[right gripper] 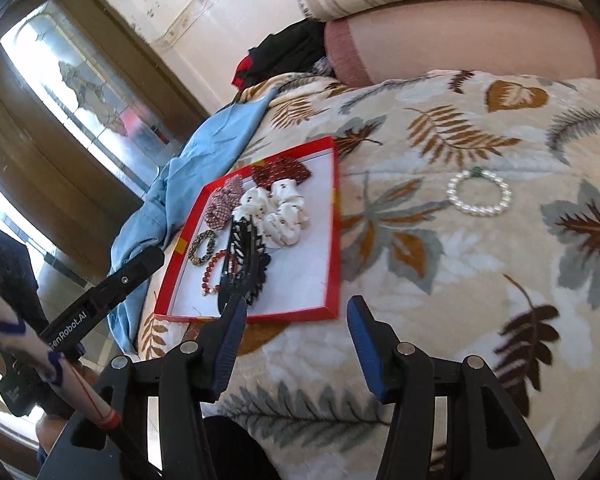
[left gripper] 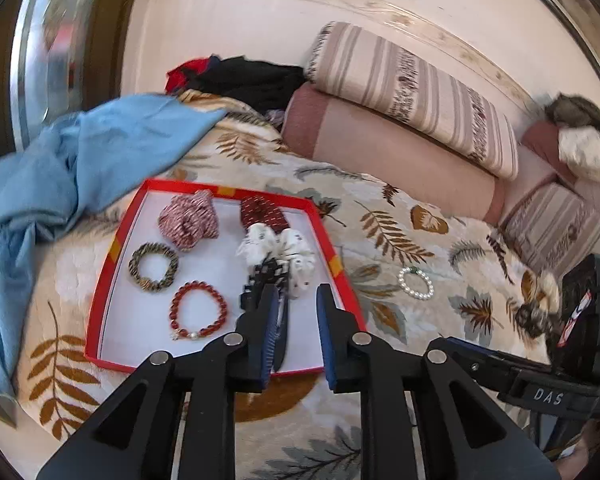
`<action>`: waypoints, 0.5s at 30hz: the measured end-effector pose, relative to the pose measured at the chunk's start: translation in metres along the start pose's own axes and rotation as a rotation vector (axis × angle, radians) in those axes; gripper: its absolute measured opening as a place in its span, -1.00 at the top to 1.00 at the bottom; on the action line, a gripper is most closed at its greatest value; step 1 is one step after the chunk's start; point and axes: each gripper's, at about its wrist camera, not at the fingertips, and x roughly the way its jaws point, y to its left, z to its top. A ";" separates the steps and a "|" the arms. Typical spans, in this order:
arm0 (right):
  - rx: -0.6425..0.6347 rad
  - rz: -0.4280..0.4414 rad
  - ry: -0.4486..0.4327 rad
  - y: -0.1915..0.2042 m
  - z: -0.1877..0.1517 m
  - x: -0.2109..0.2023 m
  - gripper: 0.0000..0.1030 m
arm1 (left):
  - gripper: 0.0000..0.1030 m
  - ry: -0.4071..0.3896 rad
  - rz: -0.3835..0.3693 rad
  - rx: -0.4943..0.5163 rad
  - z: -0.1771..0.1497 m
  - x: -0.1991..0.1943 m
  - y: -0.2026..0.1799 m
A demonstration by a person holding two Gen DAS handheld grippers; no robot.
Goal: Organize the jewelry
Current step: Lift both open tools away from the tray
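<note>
A red tray [left gripper: 100, 312] [right gripper: 336, 248] with a white floor lies on the leaf-print blanket. It holds a pink scrunchie [left gripper: 188, 220], a dark red scrunchie [left gripper: 262, 210], a white scrunchie [left gripper: 284, 248] [right gripper: 280, 212], a black hair clip [left gripper: 270, 274] [right gripper: 244, 256], a green-gold bracelet [left gripper: 134, 268] and a red bead bracelet [left gripper: 178, 300]. My left gripper [left gripper: 297, 292] hovers over the tray's near right part, open, its pads pressing nothing; the clip lies in the tray beside its left finger. A pearl bracelet [left gripper: 418, 297] [right gripper: 480, 211] rests on the blanket right of the tray. My right gripper [right gripper: 297, 304] is open and empty above the blanket by the tray's front edge.
A blue cloth [left gripper: 80, 152] [right gripper: 180, 184] drapes over the bed's left edge beside the tray. Pink and striped bolsters [left gripper: 400, 120] line the far side, with dark clothes [left gripper: 252, 76] at the corner. A blurred brown-and-cream fabric piece [left gripper: 538, 304] lies far right.
</note>
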 end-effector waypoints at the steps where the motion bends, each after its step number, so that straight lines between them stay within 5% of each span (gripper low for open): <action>1: 0.014 -0.005 -0.008 -0.006 -0.002 -0.006 -0.10 | 0.60 -0.005 -0.001 0.025 -0.001 -0.001 -0.008; 15: 0.056 -0.094 -0.081 -0.045 -0.023 -0.063 -0.11 | 0.43 -0.026 -0.016 0.187 -0.013 -0.011 -0.075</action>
